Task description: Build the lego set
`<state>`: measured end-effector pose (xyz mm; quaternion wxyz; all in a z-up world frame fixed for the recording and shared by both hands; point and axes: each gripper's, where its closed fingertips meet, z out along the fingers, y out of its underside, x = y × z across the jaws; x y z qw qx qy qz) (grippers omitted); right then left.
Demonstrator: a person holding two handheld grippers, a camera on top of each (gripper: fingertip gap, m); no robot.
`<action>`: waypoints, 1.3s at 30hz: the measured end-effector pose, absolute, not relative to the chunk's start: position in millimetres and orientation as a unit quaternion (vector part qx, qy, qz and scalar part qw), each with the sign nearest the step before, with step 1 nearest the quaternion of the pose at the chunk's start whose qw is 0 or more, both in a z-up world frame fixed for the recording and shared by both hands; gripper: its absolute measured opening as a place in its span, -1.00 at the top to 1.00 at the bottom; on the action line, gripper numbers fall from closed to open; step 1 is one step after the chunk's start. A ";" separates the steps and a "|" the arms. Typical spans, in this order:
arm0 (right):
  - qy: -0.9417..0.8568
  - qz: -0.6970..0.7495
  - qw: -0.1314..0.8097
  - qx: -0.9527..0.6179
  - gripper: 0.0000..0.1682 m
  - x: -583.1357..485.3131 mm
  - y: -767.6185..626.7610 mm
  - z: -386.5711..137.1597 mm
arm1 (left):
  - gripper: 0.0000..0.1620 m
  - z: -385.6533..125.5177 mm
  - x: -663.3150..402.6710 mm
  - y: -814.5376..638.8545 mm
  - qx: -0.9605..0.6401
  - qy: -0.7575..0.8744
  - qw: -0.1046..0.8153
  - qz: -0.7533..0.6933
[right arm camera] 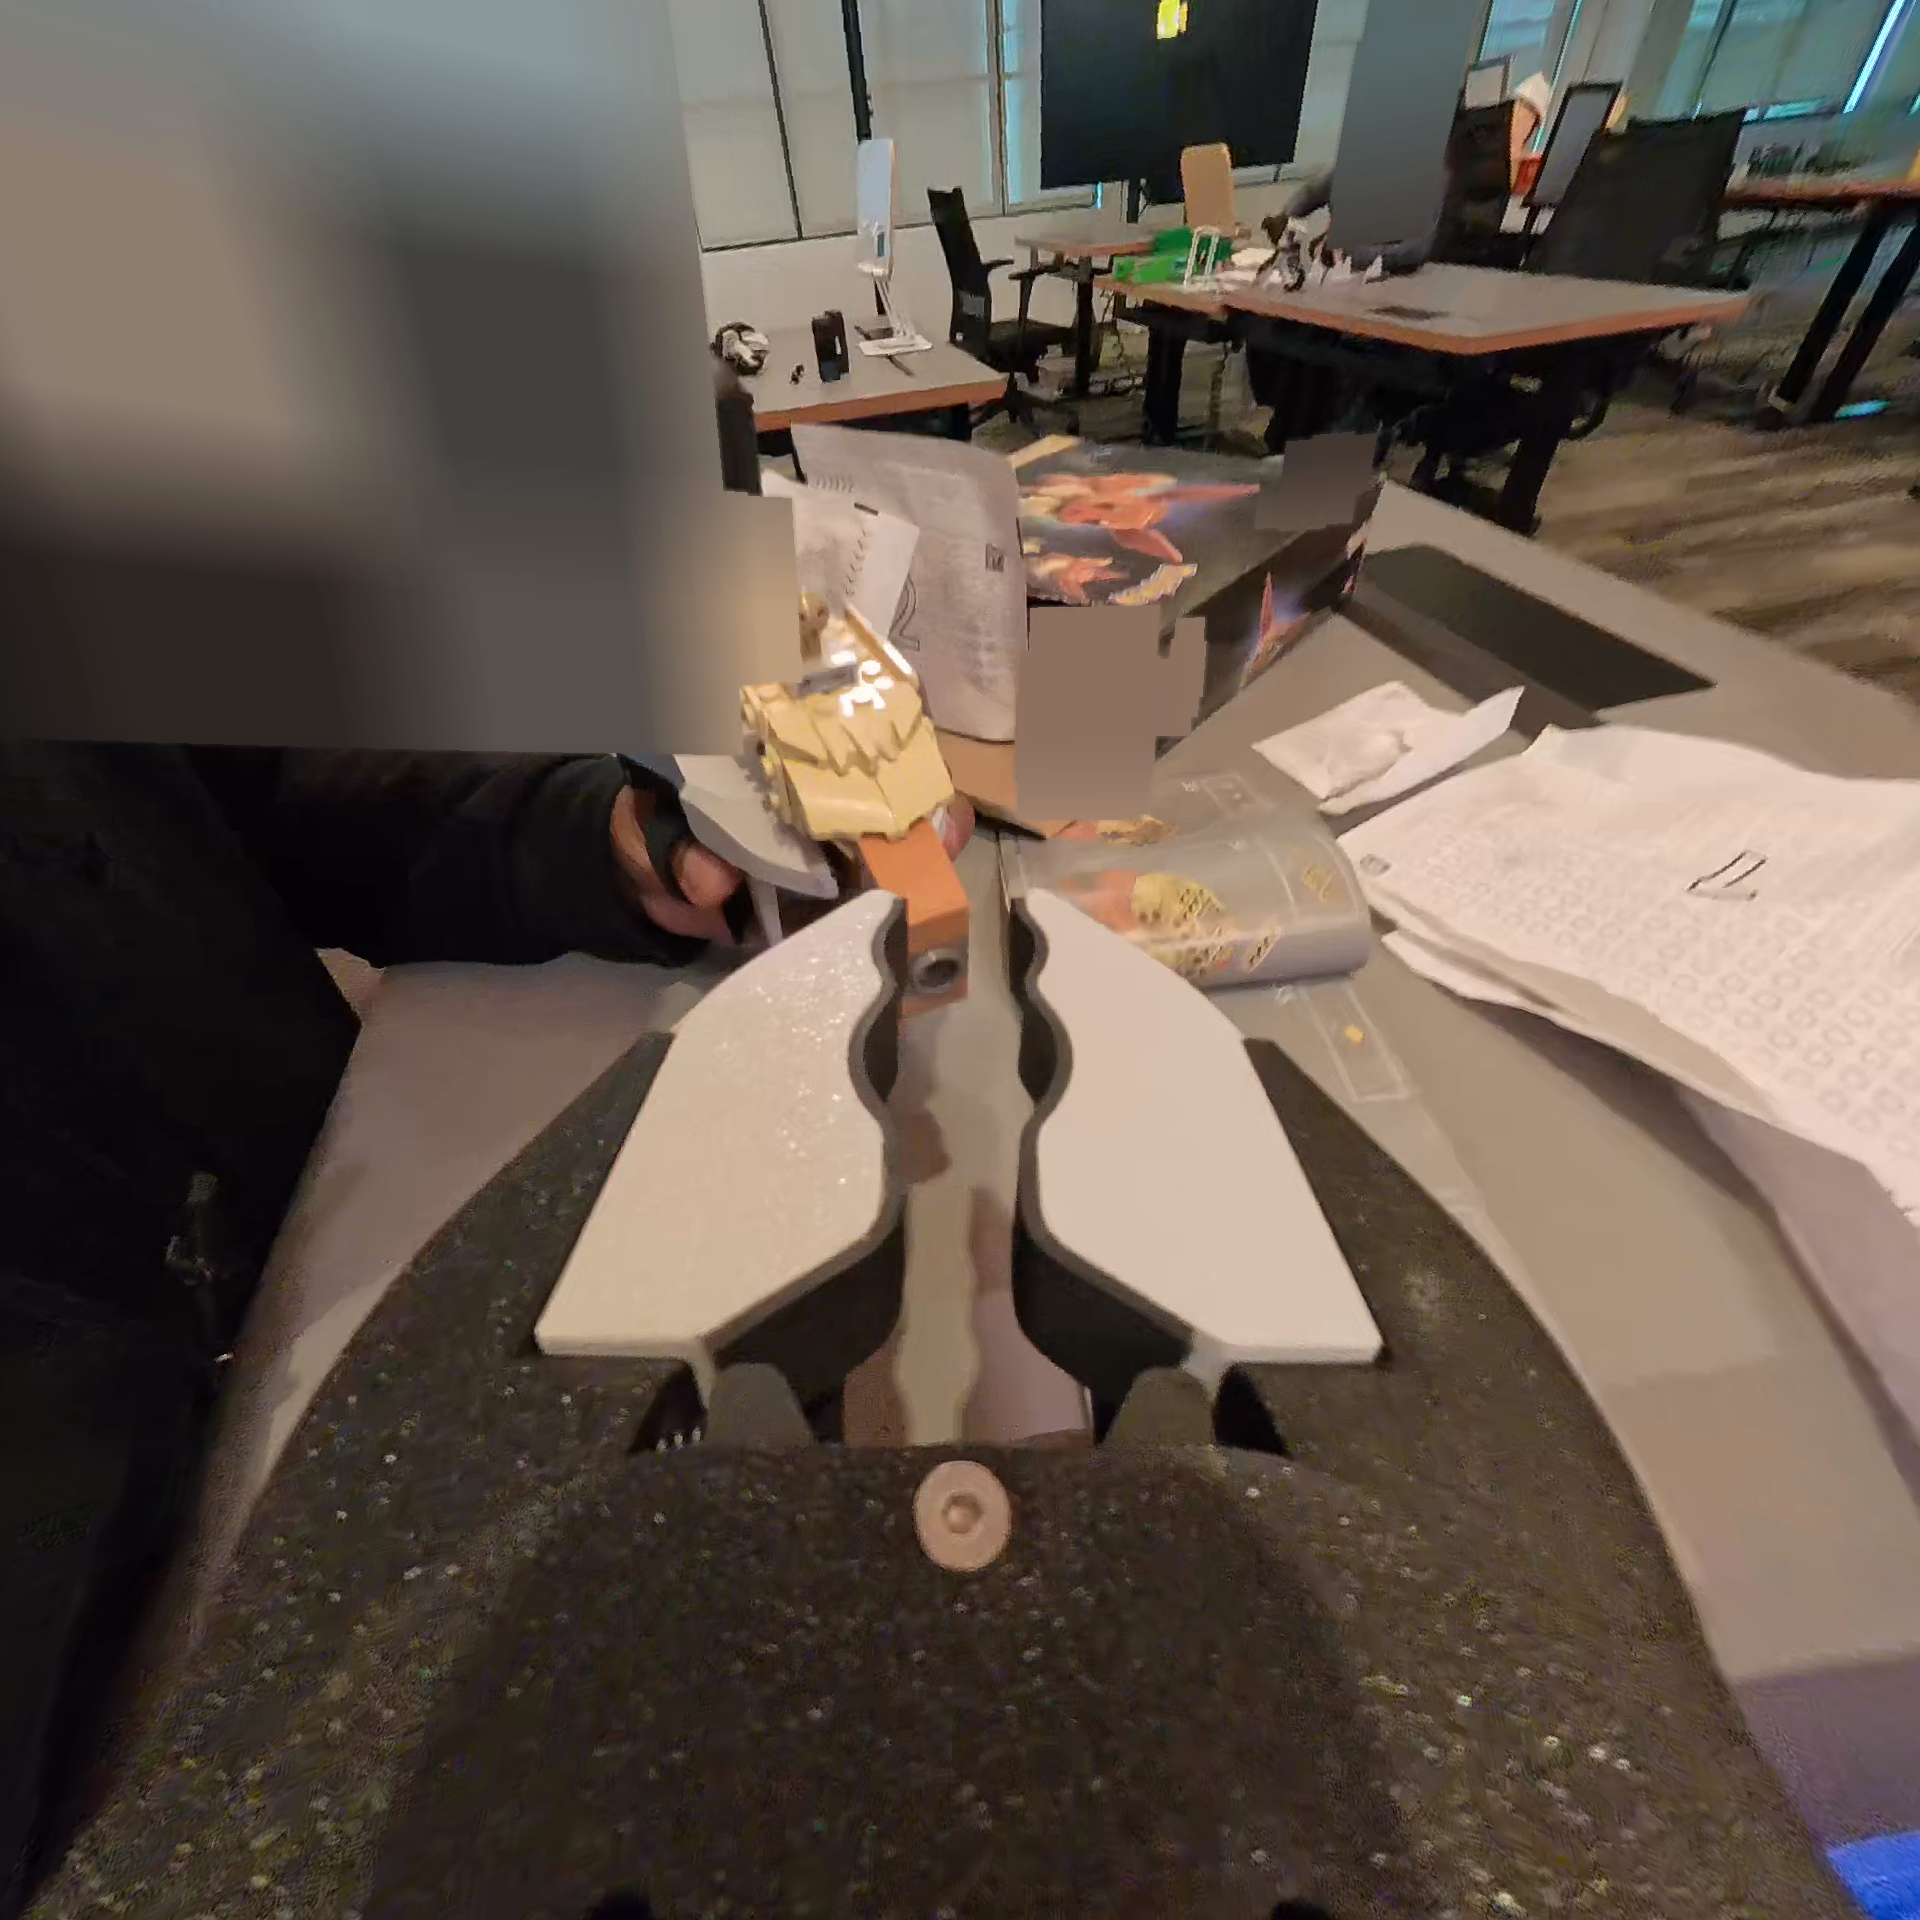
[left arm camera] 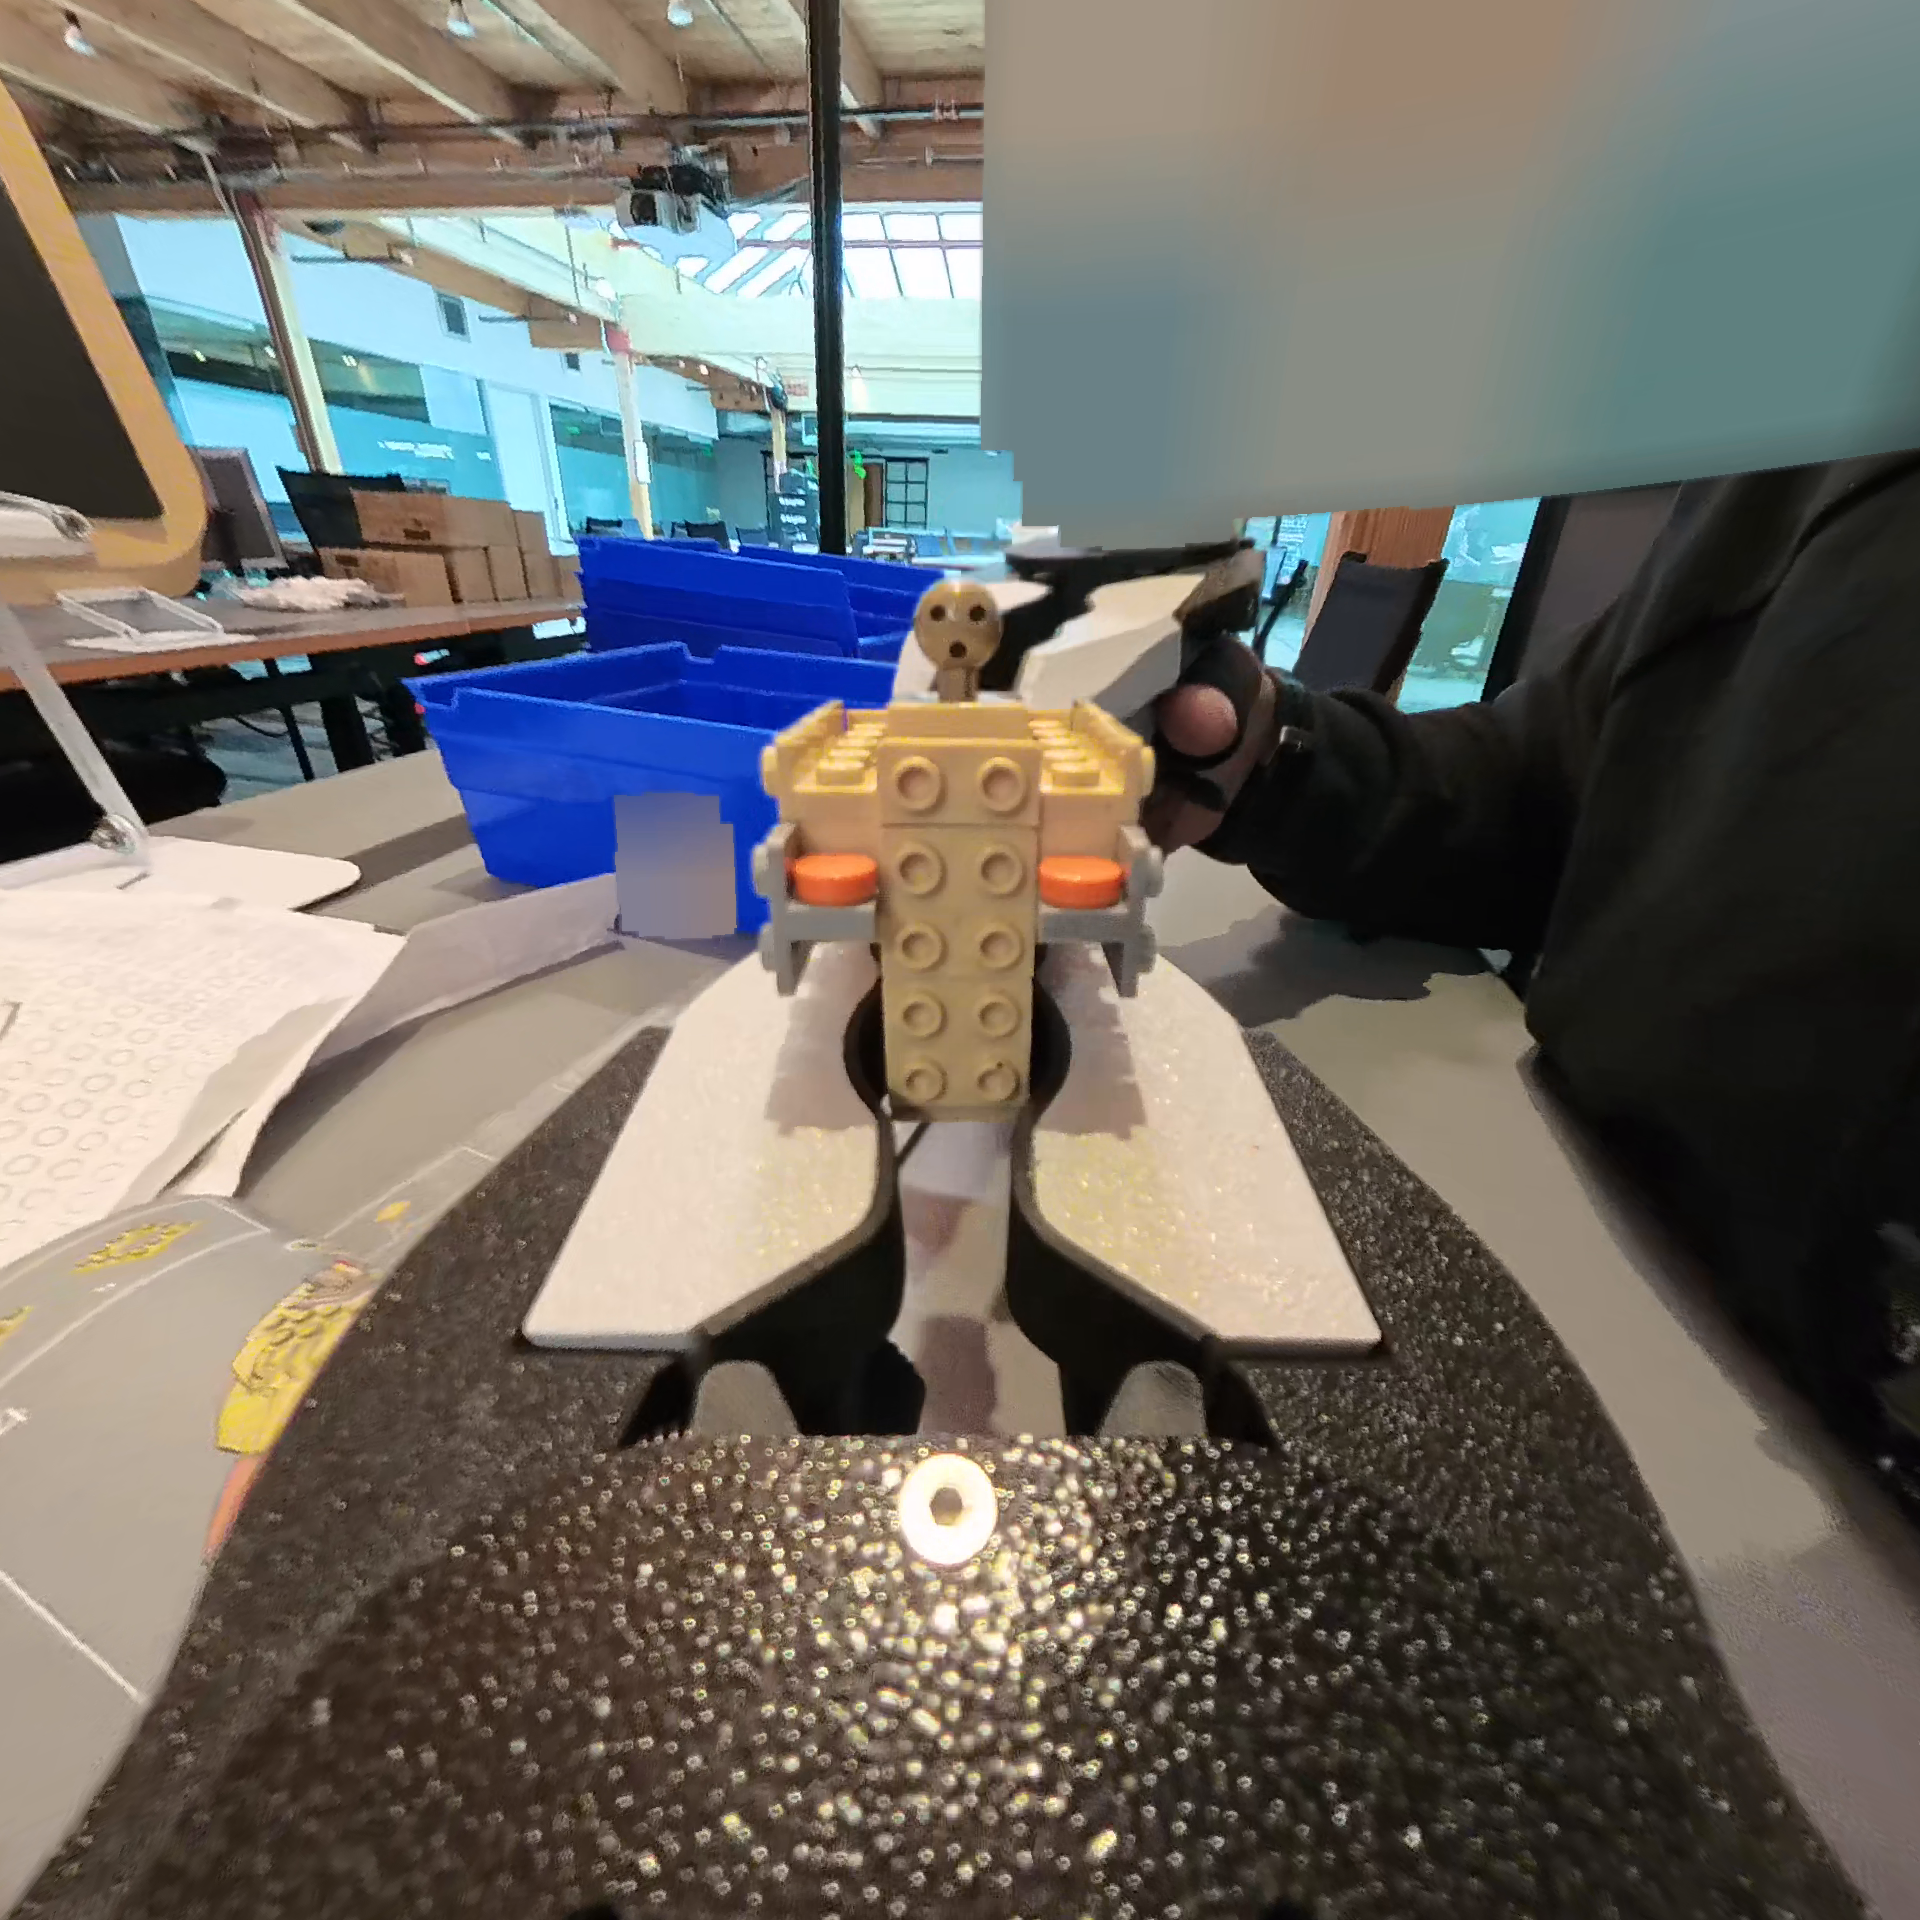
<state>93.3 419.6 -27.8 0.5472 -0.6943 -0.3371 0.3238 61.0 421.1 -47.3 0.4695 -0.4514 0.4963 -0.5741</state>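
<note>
My left gripper is shut on the lower end of a tan studded brick of the lego model, held upright above the grey table. The model has two orange round studs, grey side brackets and a tan round piece on top. In the right wrist view the model sits between the left gripper's grey fingers. An orange-brown brick with a hole in its end sticks out from under the model. My right gripper is closed narrowly around that end. The right gripper also shows behind the model.
Blue bins stand behind the model. Printed white bags lie at the left. An instruction booklet, the lego box and more white sheets lie ahead and to the right. A black sleeve crosses the right.
</note>
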 end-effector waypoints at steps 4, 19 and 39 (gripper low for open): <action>-0.337 0.333 0.531 -0.703 0.70 89.8 414.4 -49.4 | 0.78 -53.3 64.0 418.7 -0.482 0.490 0.418 -0.594; -0.327 0.387 0.526 -0.683 0.61 75.5 397.9 -58.9 | 0.77 -59.7 69.6 398.7 -0.476 0.520 0.367 -0.607; -0.317 0.403 0.539 -0.668 0.75 74.6 395.5 -61.3 | 0.77 -64.2 72.4 391.9 -0.473 0.541 0.356 -0.598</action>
